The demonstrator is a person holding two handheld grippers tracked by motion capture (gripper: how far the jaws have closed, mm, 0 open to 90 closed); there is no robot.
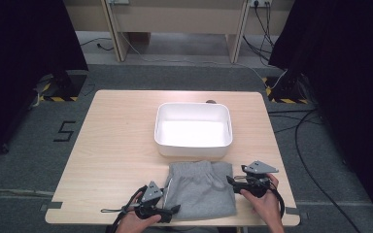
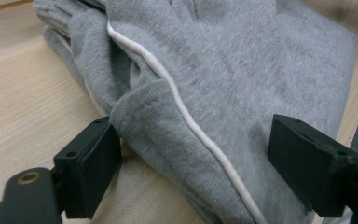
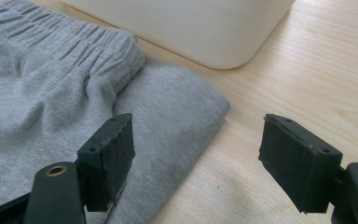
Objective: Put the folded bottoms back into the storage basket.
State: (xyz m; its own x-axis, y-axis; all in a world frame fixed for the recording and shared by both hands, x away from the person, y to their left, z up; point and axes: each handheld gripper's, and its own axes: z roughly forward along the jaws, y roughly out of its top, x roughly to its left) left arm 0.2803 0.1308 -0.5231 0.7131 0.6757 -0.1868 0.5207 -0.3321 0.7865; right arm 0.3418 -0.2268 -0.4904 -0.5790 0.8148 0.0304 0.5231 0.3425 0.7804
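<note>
Folded grey shorts [image 1: 201,188] lie at the table's [image 1: 116,145] near edge just before the white tub [image 1: 193,130], left gripper [image 1: 171,210] and right gripper [image 1: 231,181] flanking them with jaws spread, apparently placed to lift both sides together.

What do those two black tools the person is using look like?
Each gripper, left and right, is a black hand-held tool with two blocky black jaws and a grey three-cornered plate on top. Black cables trail from both. The forearms show no sleeves.
</note>
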